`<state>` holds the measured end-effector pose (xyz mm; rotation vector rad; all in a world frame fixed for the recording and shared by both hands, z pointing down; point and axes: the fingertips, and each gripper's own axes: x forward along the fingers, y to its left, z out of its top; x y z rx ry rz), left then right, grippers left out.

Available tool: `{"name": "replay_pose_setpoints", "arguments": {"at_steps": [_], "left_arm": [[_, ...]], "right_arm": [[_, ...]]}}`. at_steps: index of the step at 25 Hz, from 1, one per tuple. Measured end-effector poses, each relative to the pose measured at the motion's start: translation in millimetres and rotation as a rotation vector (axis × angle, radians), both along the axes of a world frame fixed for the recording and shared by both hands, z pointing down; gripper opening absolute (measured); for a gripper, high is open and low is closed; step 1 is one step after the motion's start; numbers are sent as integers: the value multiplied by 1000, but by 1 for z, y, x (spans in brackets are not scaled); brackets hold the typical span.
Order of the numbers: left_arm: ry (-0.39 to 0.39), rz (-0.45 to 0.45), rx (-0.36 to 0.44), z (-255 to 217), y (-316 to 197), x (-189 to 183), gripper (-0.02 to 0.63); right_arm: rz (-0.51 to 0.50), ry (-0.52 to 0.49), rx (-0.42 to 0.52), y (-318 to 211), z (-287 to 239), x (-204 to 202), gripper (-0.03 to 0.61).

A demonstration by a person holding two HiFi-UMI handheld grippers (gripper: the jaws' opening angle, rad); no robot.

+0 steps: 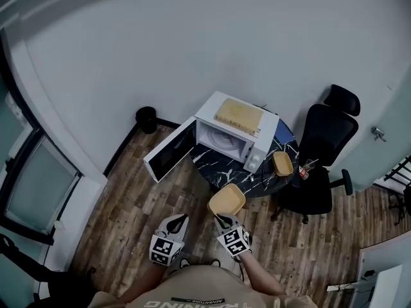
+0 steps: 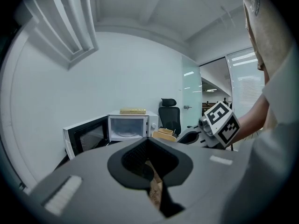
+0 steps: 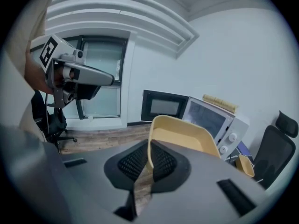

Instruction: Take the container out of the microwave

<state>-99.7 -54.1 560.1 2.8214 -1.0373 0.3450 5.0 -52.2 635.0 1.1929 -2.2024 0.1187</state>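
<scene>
Between jaws of the right tool [image 3: 148, 162], a shallow, round-cornered, yellow-tan container [image 3: 183, 136]

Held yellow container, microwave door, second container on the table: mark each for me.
held yellow container [image 1: 227, 201], head view, its inside floor.
microwave door [image 1: 170, 151], head view, middle of the open door's window.
second container [image 1: 282, 163], head view, its interior.

Dark table [image 1: 215, 164] – microwave [image 1: 225, 140], bowl [image 1: 282, 163] (yellow)
</scene>
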Motion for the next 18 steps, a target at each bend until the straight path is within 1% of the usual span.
{"name": "replay_pose_setpoints", "arguments": {"at_steps": [4, 9, 14, 18], "left_arm": [[-1, 5, -2, -4, 8, 4, 8], [11, 9, 36, -20, 4, 6, 8], [14, 15, 15, -11, 11, 5, 8], [0, 40, 15, -9, 7, 2, 8]], "right_arm": [[-14, 2, -1, 8, -3, 1, 11], [1, 8, 13, 7, -10, 7, 11], [15, 18, -4, 19, -5, 12, 11], [26, 11, -2, 19, -4, 6, 11]]}}
